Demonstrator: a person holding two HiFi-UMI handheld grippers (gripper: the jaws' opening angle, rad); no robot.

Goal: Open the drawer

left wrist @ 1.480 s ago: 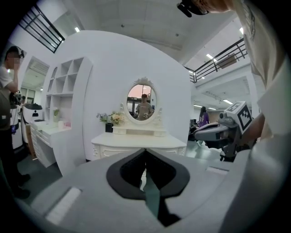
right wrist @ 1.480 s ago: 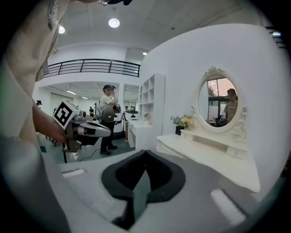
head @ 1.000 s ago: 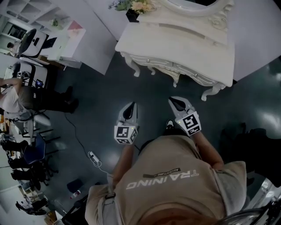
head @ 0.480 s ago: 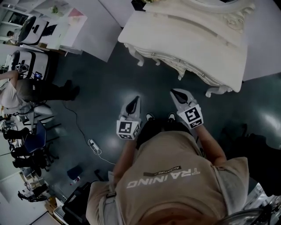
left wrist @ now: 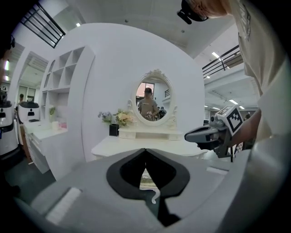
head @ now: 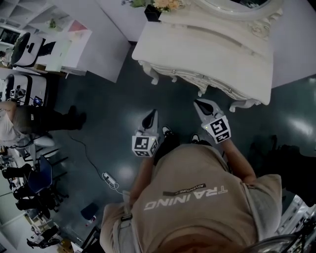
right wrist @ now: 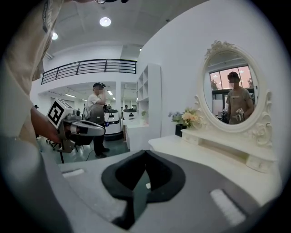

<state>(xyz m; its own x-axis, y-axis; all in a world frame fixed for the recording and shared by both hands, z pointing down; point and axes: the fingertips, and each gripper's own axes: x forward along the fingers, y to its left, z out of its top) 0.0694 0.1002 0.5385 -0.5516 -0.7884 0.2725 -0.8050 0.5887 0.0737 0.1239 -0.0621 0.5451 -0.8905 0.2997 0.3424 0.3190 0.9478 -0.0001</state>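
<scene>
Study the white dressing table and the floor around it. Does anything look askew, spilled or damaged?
Nothing stands out on the dressing table: its drawers are shut and its flower pot is upright. The only oddity is a power strip lying loose on the floor, its cable trailing.

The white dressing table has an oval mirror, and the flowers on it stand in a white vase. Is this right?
No: the vase is black, as the left gripper view shows. The white dressing table, oval mirror and flowers are right.
</scene>
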